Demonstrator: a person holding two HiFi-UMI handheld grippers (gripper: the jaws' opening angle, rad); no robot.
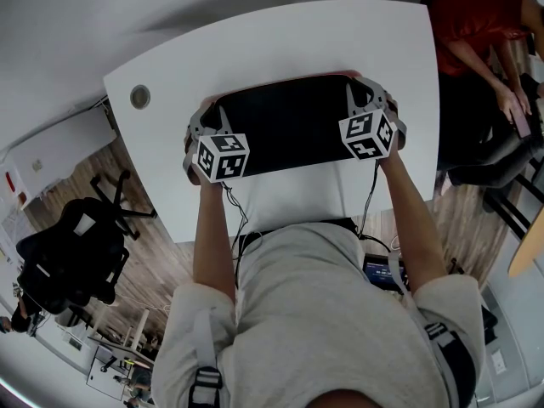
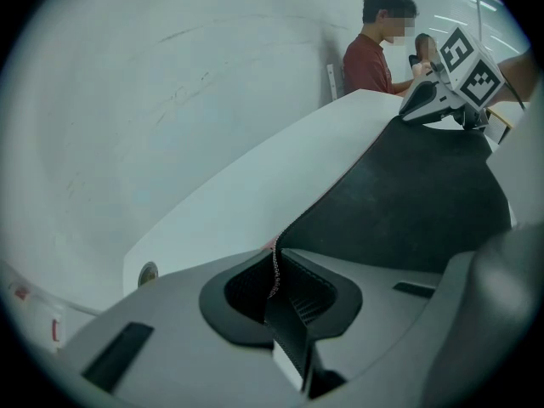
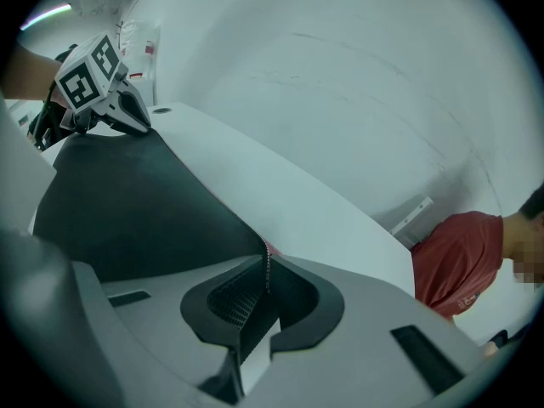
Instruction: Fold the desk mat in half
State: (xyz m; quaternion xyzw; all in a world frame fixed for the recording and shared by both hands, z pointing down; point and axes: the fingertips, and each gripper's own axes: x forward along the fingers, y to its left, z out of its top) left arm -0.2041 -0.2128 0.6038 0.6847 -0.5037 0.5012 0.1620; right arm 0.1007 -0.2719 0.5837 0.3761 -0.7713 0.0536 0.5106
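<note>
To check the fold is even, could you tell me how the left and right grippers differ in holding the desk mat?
The left gripper pinches the far left corner of the desk mat, near the round grommet; the right gripper pinches the far right corner, nearer the person in red. In the head view the right gripper sits higher than the left. Both are shut on the mat's stitched edge.

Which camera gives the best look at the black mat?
The head view: nearly the whole mat lies on the white table, with the left claw and right claw pinching its far corners. Each gripper view shows only a slanted stretch of mat and the stitched edge in its own claw.
</note>
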